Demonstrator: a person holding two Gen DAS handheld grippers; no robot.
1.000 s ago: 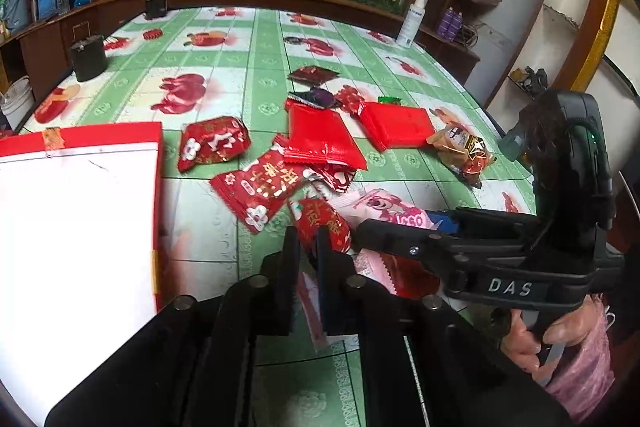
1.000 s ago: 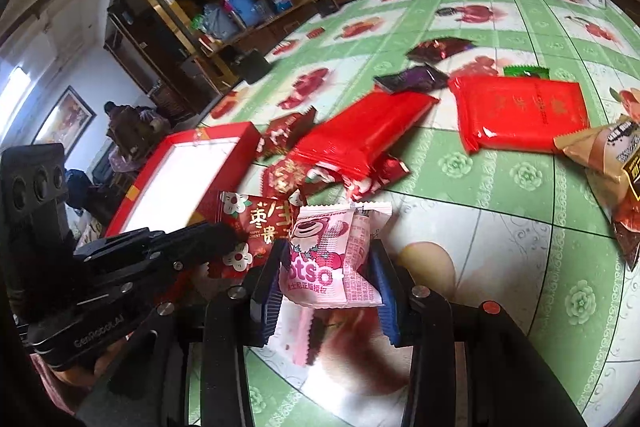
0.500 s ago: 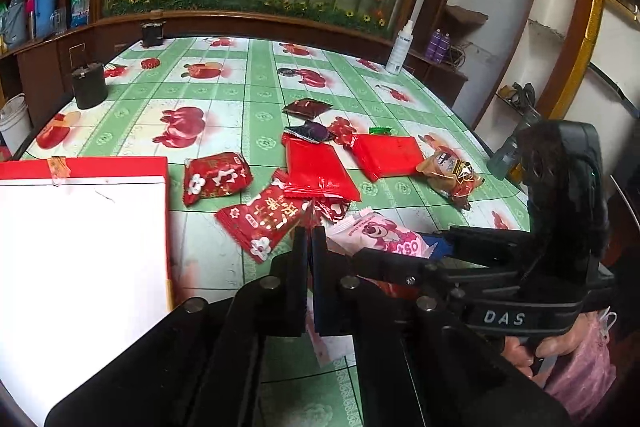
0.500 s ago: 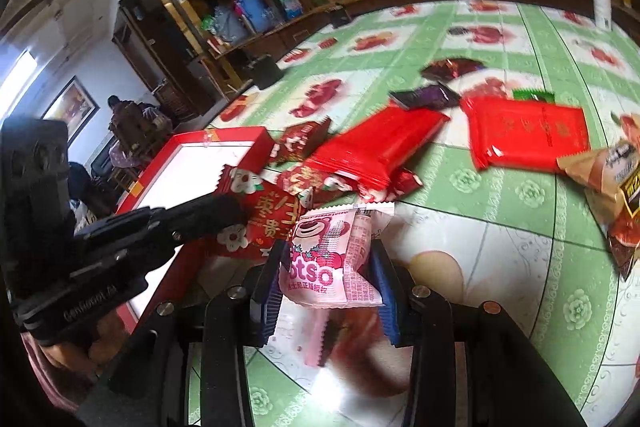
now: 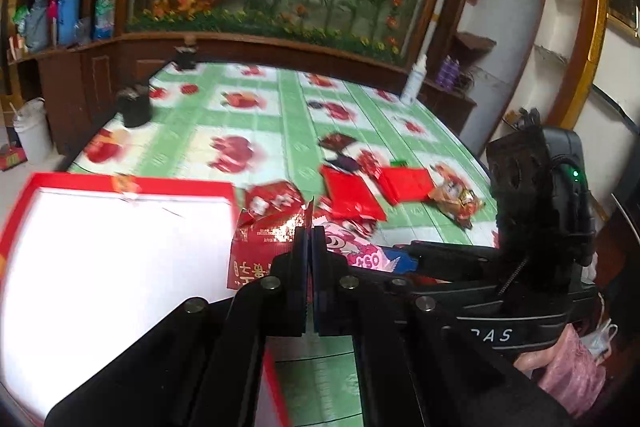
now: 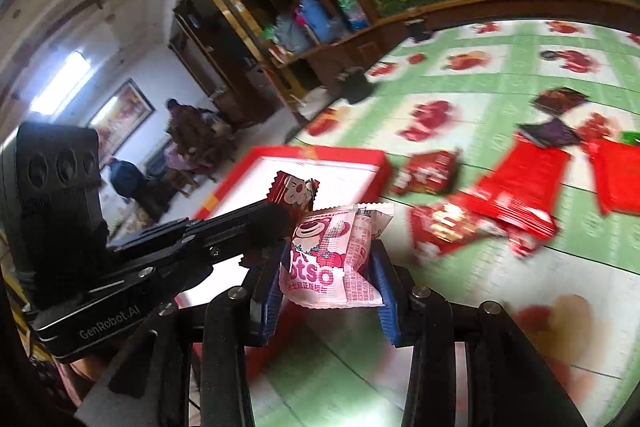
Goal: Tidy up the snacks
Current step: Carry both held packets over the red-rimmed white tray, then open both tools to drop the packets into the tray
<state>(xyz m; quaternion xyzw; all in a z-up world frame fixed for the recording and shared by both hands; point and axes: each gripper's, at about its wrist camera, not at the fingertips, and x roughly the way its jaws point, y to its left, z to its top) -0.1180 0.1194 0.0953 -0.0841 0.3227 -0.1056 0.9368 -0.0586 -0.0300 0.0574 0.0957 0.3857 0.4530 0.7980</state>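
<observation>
My left gripper (image 5: 309, 231) is shut on a red snack packet with gold characters (image 5: 260, 247) and holds it over the right edge of the red box with a white inside (image 5: 100, 259). My right gripper (image 6: 326, 267) is shut on a pink Lotso snack packet (image 6: 332, 259) and holds it above the table beside that box (image 6: 320, 167). In the right wrist view the left gripper (image 6: 280, 215) holds its red packet (image 6: 294, 189) just left of mine. The pink packet also shows in the left wrist view (image 5: 352, 247).
Several red packets (image 5: 352, 195) (image 6: 520, 187), dark small packets (image 6: 552, 131) and an orange packet (image 5: 456, 199) lie on the green flowered tablecloth (image 5: 288, 119). A black pot (image 5: 134, 107) and a white bottle (image 5: 414, 83) stand at the far edges. A wooden cabinet rings the table.
Both grippers have lifted and swung left toward the red box. The left gripper has taken the red gold-lettered packet off the table and carries it over the box's edge.
</observation>
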